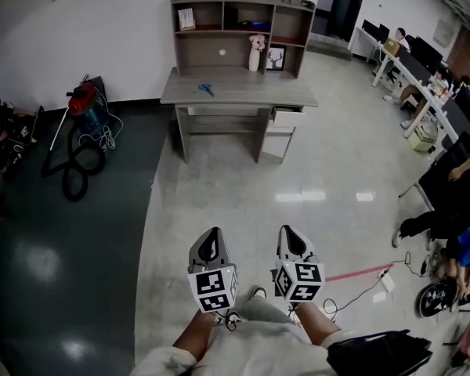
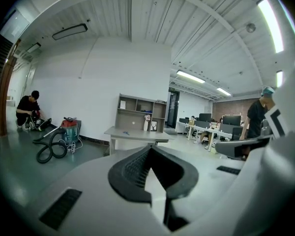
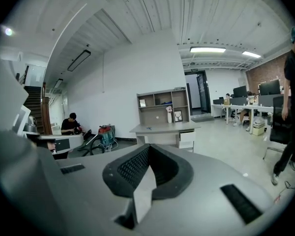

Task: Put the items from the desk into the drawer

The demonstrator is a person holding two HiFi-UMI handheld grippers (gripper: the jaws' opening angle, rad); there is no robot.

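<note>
Two grippers sit low in the head view, one in each of our hands: the left gripper [image 1: 212, 240] and the right gripper [image 1: 293, 236] lie side by side, near each other but apart, both pointing across the pale glossy floor [image 1: 243, 202] towards the desk. In its own view the left gripper [image 2: 150, 147] has its dark ribbed jaws brought together at the tips with nothing between them. The right gripper [image 3: 148, 147] looks the same, its jaws closed and empty. We are well apart from the task's things. The grey tabletop [image 1: 243, 94] stands against the white wall, and on it lies a small blue item [image 1: 206, 89], left of the middle; we cannot tell what it is at this range. Under the tabletop's right end a white drawer [image 1: 287, 119] appears pulled out a little. A hutch [image 1: 239, 10] of open shelves rises from the back of the tabletop, and at its foot stand a pink and white figure [image 1: 256, 52] and, just beside it, a framed picture [image 1: 276, 56]. Left of the desk, on the darker floor, we see a red vacuum cleaner [image 1: 84, 100] with its black hose [image 1: 77, 167] coiled in front of it. A person [image 2: 28, 111] crouches by the wall beyond it.
</note>
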